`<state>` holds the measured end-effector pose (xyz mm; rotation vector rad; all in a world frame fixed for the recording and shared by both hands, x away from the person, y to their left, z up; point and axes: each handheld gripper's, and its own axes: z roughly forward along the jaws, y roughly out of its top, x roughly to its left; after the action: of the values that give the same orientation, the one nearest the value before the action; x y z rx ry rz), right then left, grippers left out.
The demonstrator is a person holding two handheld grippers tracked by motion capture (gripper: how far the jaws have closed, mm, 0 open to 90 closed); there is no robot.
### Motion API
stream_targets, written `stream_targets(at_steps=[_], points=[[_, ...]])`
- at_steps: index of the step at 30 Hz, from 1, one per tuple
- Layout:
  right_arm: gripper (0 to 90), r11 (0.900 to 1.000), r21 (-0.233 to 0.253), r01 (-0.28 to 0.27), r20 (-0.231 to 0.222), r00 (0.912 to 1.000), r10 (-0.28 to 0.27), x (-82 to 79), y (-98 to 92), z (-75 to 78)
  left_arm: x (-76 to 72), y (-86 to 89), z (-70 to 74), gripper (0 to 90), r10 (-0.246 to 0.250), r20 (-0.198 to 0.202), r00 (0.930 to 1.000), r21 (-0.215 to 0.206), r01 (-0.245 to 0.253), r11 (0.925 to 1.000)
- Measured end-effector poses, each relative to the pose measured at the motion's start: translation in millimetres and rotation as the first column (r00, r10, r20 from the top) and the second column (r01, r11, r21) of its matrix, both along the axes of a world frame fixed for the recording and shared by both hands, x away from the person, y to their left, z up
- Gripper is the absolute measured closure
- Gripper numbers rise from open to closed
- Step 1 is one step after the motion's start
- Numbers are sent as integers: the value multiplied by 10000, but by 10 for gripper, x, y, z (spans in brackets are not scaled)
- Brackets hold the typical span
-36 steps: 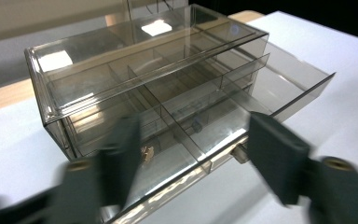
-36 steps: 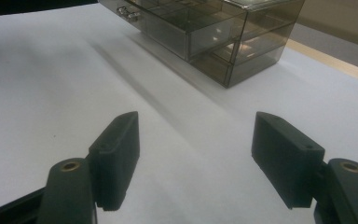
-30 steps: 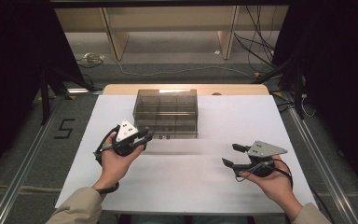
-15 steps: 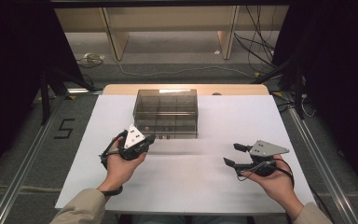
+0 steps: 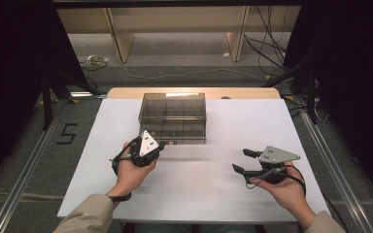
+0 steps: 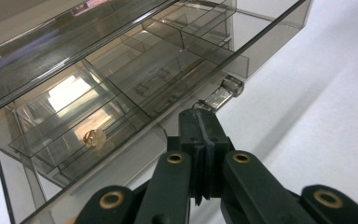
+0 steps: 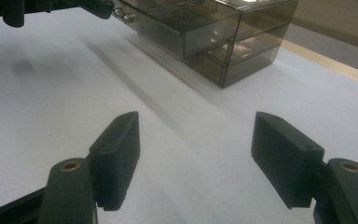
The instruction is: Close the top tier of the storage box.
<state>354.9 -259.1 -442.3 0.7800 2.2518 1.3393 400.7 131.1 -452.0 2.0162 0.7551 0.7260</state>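
**Drawer box, left gripper at its near face**

- Box [image 5: 173, 118]: smoked clear plastic, divided into compartments, standing at the far middle of the white worktop [image 5: 199, 194]. The left gripper view shows a drawer with a small clear handle [image 6: 223, 91] near the finger tips, and a small gold item [image 6: 94, 137] in one compartment.
- Left gripper [image 5: 159, 144]: held at the near left corner of the box. Fingers [image 6: 201, 135] pressed together, nothing visible between them; tips just short of the handle. Whether they touch it cannot be told.
- Right gripper [image 5: 243, 160]: near right on the worktop, well apart from the box, fingers [image 7: 116, 154] spread wide and empty.

Risks, as judged:
- The box looks light; a pull on the handle by one gripper alone may slide the whole box near instead of opening the drawer, since the right gripper is not bracing it.
- The handle is small and smooth, so closed tips could slip off it.
- A sharp tug could send the gold item rolling.
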Motion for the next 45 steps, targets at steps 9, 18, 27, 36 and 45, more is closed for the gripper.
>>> stream_targets(at_steps=[9,18,27,36,45], points=[[335,10000,39,19,4,10000,-19,-3,-16,2,65,-40,-6,900,41,49,10000,62,-41,10000],[335,10000,43,10,-6,10000,-10,0,-12,-2,139,-39,-18,900,210,-8,9998,4,-210,9998],[336,10000,46,9,-1,10000,-9,-1,-12,-2,203,-37,-25,900,374,-24,9993,7,-374,9993],[336,10000,22,-5,-9,10000,5,-1,-9,-2,260,-23,-32,900,483,-62,9988,100,-483,9988],[336,10000,30,12,2,10000,-12,-3,-9,0,303,-7,-25,900,604,-16,9982,107,-604,9981]])
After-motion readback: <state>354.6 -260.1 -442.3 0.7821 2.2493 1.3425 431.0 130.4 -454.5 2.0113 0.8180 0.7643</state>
